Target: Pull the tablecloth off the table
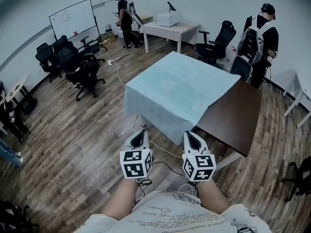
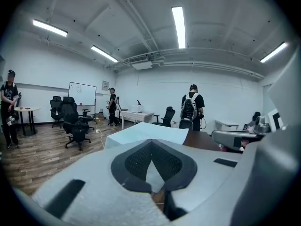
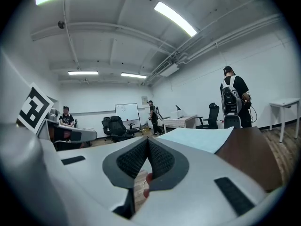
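The tablecloth (image 1: 180, 84) is a pale blue-green sheet with faint white flower prints on it. It lies flat and smooth, straight ahead of both hand-held grippers. It covers only the far and left part of the dark brown tabletop (image 1: 238, 118). The part ahead and to the right of the right hand-held gripper (image 1: 189, 134) is bare wood.

On the near side the cloth hangs down over the edge of the tabletop in a soft, straight drop. Its lowest hem shows just ahead of the two tips, about between them. It seems to be apart from both, though the head view alone does not make this sure.

The left hand-held gripper (image 1: 140, 133) has its jaws closed, the dark ribbed pads meeting at the tip with nothing between them. The right hand-held gripper is closed in the same way and is also empty. In each gripper view the cloth appears beyond the closed tips as a light, flat sheet, with the brown wood to its right.

Both hand-held grippers are side by side, near each other, above the wooden floor (image 1: 73, 144). Far ahead and to the left of them stand black office chairs (image 1: 73, 62) and a whiteboard (image 1: 72, 17).
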Tool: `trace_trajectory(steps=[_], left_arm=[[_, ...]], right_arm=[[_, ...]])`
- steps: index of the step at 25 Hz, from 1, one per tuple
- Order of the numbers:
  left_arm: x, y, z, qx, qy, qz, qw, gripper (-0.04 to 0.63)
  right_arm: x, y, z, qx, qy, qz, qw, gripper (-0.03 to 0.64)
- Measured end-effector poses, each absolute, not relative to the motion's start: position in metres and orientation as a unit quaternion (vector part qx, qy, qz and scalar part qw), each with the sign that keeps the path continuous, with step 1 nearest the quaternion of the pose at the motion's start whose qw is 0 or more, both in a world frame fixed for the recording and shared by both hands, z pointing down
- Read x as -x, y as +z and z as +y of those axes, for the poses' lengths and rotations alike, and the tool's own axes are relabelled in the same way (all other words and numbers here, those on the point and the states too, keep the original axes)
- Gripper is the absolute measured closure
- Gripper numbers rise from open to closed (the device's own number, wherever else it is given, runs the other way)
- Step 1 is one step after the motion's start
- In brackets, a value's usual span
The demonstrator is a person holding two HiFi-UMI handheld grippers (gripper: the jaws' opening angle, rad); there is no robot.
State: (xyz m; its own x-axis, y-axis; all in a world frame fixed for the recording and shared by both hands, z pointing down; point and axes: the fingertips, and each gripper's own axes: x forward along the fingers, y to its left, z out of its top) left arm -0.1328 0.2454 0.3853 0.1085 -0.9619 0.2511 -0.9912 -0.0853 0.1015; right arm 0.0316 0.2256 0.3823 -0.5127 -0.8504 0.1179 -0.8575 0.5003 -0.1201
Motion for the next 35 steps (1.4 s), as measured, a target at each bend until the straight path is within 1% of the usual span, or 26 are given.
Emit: trace_trajectory(steps=[8, 12, 17, 24, 30, 35], left_arm=[[0.113, 0.389, 0.217, -0.735, 0.057, -0.664, 0.123, 0.583], [0.113, 0.386, 0.200, -0.738, 0.049, -0.662, 0.119, 0.583], [0.125, 0.390, 0.170, -0.738, 0.044, -0.663, 0.116, 0.583], [0.122, 0.393, 0.101, -0.747, 0.047, -0.654, 0.110, 0.583], [0.121, 0.389, 0.028, -0.749, 0.051, -0.652, 0.107, 0.583], [0.131, 0.390, -0.036, -0.745, 0.059, -0.656, 0.111, 0.583]], right_arm=[[-0.055, 0.383, 0.204, -0.496, 0.071, -0.865, 0.027, 0.607], [-0.062, 0.385, 0.188, -0.504, 0.073, -0.860, 0.025, 0.607], [-0.053, 0.392, 0.165, -0.502, 0.067, -0.862, 0.032, 0.607], [-0.061, 0.397, 0.110, -0.515, 0.056, -0.855, 0.039, 0.607], [-0.067, 0.400, 0.042, -0.523, 0.068, -0.849, 0.039, 0.607], [-0.056, 0.401, -0.024, -0.517, 0.079, -0.851, 0.041, 0.607]])
